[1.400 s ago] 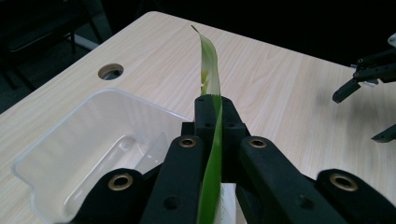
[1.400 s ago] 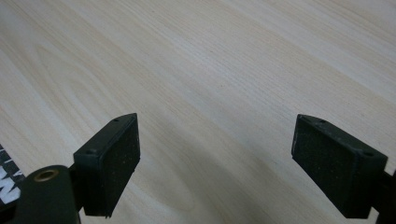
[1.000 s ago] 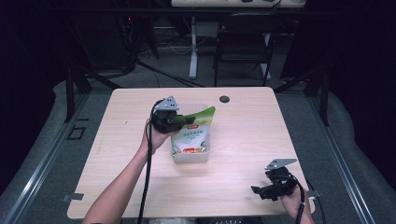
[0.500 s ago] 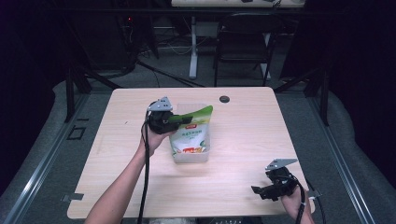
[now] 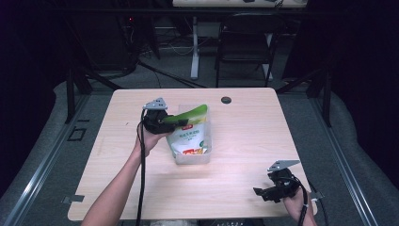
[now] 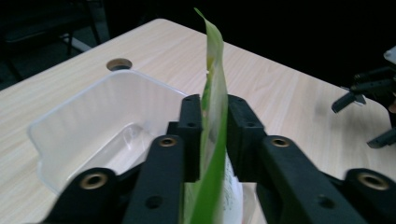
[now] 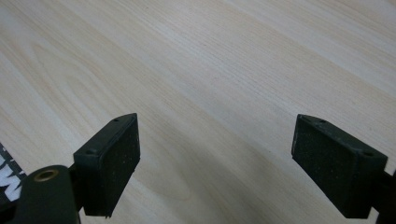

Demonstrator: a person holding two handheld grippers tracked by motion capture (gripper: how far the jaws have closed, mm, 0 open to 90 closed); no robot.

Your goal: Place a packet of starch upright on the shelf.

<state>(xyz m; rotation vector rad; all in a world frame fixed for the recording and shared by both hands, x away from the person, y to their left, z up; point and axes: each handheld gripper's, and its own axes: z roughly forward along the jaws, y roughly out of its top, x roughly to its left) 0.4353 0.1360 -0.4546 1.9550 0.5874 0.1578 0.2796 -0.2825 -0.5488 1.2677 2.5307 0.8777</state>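
High view shows one worktop [image 5: 244, 141] carrying one clear plastic tub [image 5: 194, 157], and one green-and-white pouch [image 5: 189, 134] standing in it, its top edge pinched flat by the closed left hand-held gripper [image 5: 181, 121]. To settle the pouch well, I judge it should stay upright between the tub walls before release. Near the worktop's front corner, the right hand-held gripper [image 5: 263, 193] rests wide open and empty.

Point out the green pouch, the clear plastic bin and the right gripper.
green pouch [image 5: 189, 123], high view, on its green upper part beside the left gripper.
clear plastic bin [image 6: 70, 116], left gripper view, on its near side wall.
right gripper [image 7: 215, 165], right gripper view, midway between its open fingertips.
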